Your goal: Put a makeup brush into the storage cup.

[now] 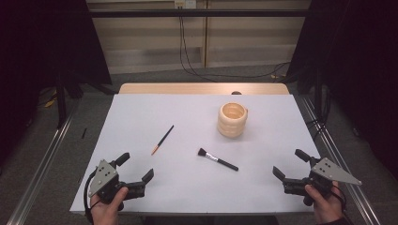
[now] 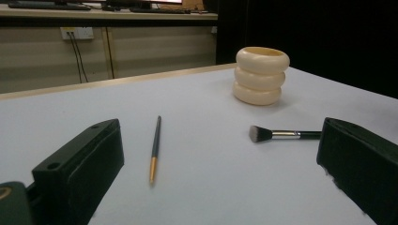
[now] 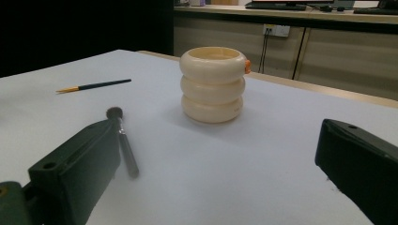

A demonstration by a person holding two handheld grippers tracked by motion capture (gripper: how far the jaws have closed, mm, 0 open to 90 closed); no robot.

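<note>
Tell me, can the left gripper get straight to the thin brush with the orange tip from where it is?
Probably yes. The left gripper is open, and the thin brush lies flat on bare table just ahead of it, apart from the makeup brush and cream holder.

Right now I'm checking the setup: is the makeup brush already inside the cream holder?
No, the makeup brush lies flat on the table, apart from the cream holder.

high: overhead, forward-down | gripper views: low, near; share holder point(image 2: 261, 75)

black makeup brush point(image 1: 217, 159) lying flat, slim pencil point(image 1: 162, 139) lying flat
</note>
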